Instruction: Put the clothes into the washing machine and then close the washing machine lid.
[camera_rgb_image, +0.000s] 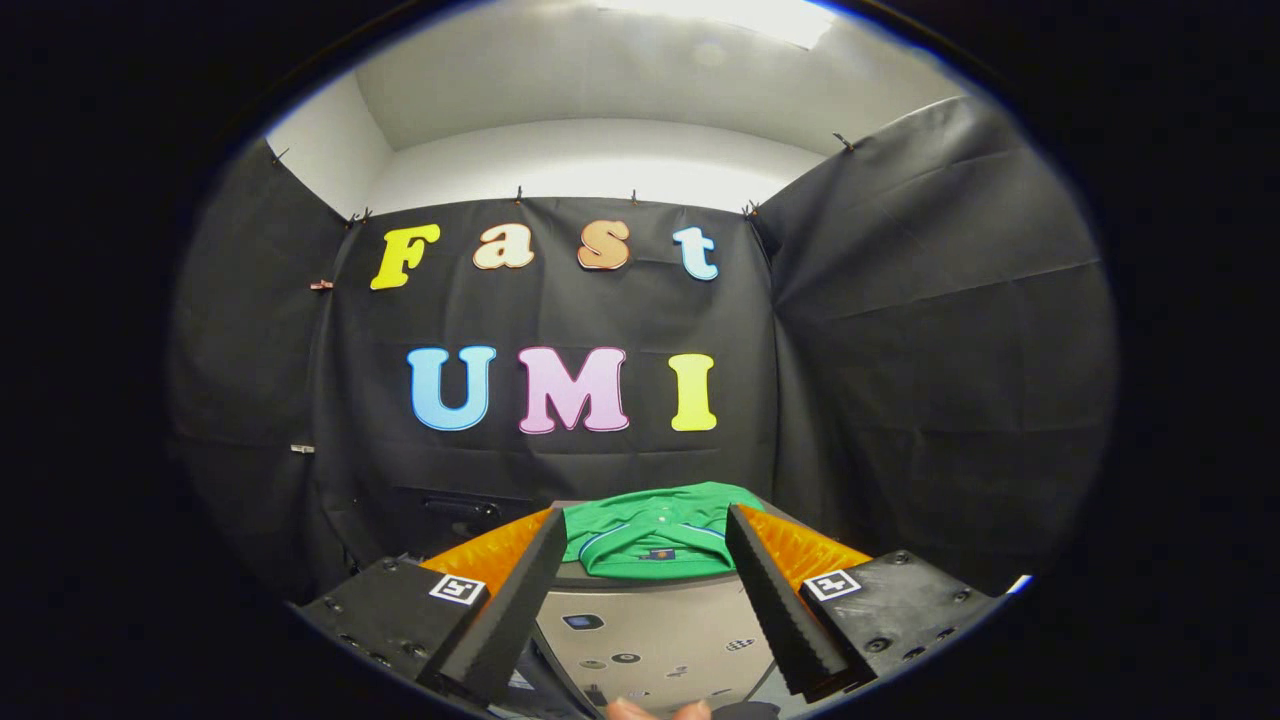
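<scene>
A folded green garment (655, 540) lies on top of the washing machine (650, 640), just beyond my fingertips and centred between them. My gripper (648, 530) is open, its two fingers spread wide on either side of the cloth without touching it. The machine's grey front panel with small buttons shows below the garment, between the fingers. Whether the lid under the cloth is open or shut is hidden.
Black booth cloth hangs close behind and to both sides of the machine. A dark recess (460, 510) sits low at the left behind the machine. Part of a hand (655, 710) shows at the very bottom.
</scene>
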